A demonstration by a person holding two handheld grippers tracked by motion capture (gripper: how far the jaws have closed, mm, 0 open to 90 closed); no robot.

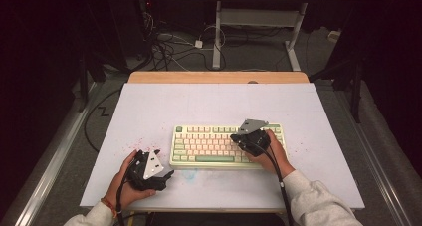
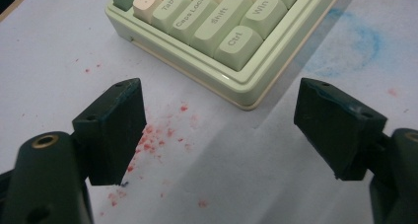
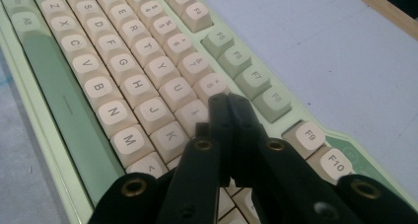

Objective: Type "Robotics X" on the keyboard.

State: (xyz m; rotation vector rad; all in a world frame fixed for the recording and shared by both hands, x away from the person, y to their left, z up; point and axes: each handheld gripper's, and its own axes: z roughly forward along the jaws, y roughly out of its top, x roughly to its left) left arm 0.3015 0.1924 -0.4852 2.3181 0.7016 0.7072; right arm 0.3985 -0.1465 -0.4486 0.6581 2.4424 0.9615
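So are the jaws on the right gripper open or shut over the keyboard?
Shut. In the right gripper view, the right gripper has both jaws pressed together, nothing between them, tips over the keyboard number row.
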